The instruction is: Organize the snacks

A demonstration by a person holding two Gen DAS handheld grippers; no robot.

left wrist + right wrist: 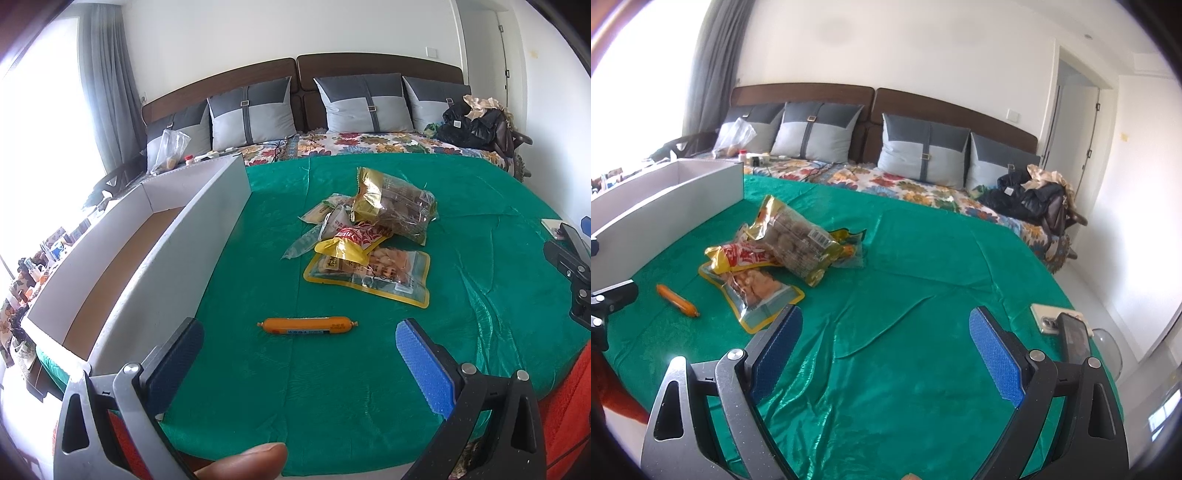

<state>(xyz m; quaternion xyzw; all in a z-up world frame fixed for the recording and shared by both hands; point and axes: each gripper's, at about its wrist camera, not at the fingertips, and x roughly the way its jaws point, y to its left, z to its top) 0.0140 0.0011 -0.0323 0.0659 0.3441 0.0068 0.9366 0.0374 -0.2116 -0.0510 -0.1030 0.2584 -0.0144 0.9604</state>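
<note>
An orange sausage stick (307, 326) lies alone on the green bedcover (480, 266), just beyond my open left gripper (299, 354), whose blue pads straddle it from a short way back. Farther off is a heap of snack bags (373, 229): a gold bag of brown balls, a red-and-yellow pack, a flat yellow-rimmed pouch (373, 273). A long white open box (155, 254) runs along the left. In the right wrist view my right gripper (884, 350) is open over bare cover; the pouch (753, 295) and sausage (677, 301) lie to its left, the box (665, 199) farther left.
Grey pillows (364, 103) and a brown headboard line the far side, with a floral sheet and a pile of dark clothes (476, 125) at the far right. A phone on a stand (1075, 338) and a white card (1047, 319) sit at the cover's right edge.
</note>
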